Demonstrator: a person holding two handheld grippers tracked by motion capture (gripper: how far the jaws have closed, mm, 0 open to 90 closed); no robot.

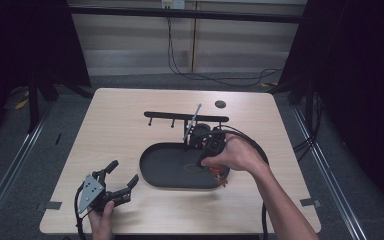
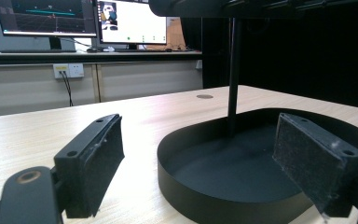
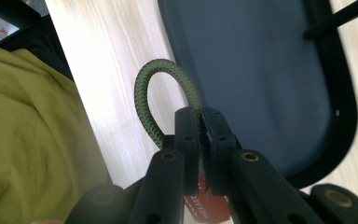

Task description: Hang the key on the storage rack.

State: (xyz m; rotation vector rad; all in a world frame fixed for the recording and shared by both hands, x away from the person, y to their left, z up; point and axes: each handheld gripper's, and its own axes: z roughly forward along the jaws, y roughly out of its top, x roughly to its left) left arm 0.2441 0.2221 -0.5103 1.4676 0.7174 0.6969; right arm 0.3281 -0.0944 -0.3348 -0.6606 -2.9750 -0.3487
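A black oval tray (image 1: 155, 170) lies mid-table, and a thin pole (image 2: 233, 74) rises from its far side to a black bar with hooks (image 1: 180, 117). My right gripper (image 1: 207, 159) hovers over the tray's right part, pointing down. It (image 3: 201, 114) is shut on a green braided cord loop (image 3: 144, 98), which arches out past the jaws above the tray's edge (image 3: 261, 70). A red tag (image 3: 205, 205) hangs below the jaws. My left gripper (image 1: 123, 174) rests low at the table's front left, open with nothing between its pads (image 2: 98, 154), facing the tray wall (image 2: 200, 196).
A small dark disc (image 1: 220, 104) is set in the tabletop behind the rack. Monitors (image 2: 46, 16) stand on a counter beyond the table. Cables trail on the floor at the back (image 1: 220, 77). A yellow-green garment (image 3: 28, 140) sits at the table's near edge.
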